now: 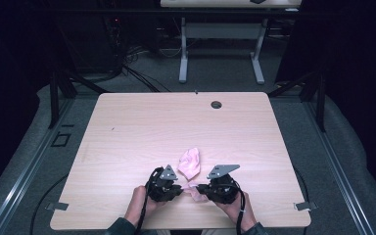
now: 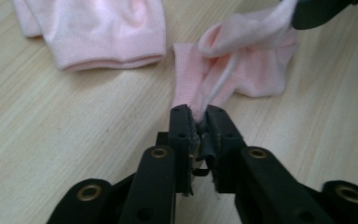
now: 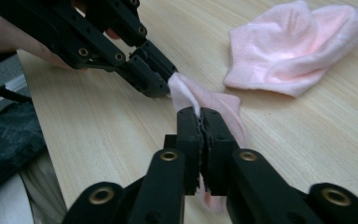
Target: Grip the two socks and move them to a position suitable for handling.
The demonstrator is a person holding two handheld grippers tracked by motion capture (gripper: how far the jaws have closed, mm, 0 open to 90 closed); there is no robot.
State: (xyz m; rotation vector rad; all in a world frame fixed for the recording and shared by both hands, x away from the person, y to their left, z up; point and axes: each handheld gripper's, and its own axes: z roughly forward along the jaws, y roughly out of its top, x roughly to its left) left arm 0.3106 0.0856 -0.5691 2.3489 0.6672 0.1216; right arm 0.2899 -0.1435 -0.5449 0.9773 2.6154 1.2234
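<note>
High view: fixed above the near edge, facing forward and down over the whole surface (image 1: 127, 127). Left and right gripper views: low, close, looking along each hand-held gripper's jaws. All three share the two pink socks near centre.

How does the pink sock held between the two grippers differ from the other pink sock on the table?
The held pink knit sock is pinched by the left gripper and the right gripper; the loose pink knit sock lies free, farther from the person. The held one is stretched; the loose one is crumpled. Both are pale pink.
</note>
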